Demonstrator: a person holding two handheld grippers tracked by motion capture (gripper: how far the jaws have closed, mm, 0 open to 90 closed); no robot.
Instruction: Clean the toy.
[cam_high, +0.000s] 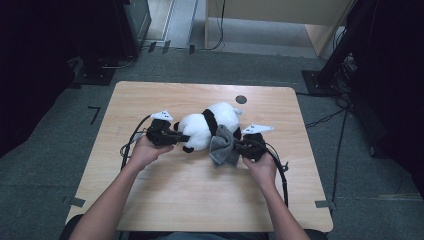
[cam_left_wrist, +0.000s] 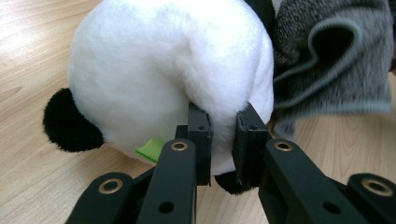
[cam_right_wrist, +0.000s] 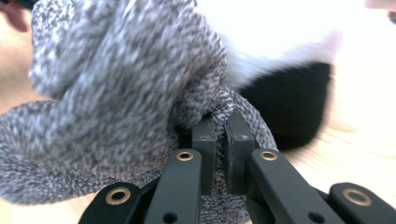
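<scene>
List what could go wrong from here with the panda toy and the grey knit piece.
1. The left gripper pinches only a small fold of the plush panda, so the fur may slip free under a pull.
2. The right gripper clamps the edge of the grey knit garment; tugging could stretch it or drag the panda across the table.

No lettering, label, brand, number or sign can be read anywhere; the small green tag (cam_left_wrist: 150, 152) under the plush panda (cam_left_wrist: 163, 79) shows no legible print in the left gripper view
</scene>
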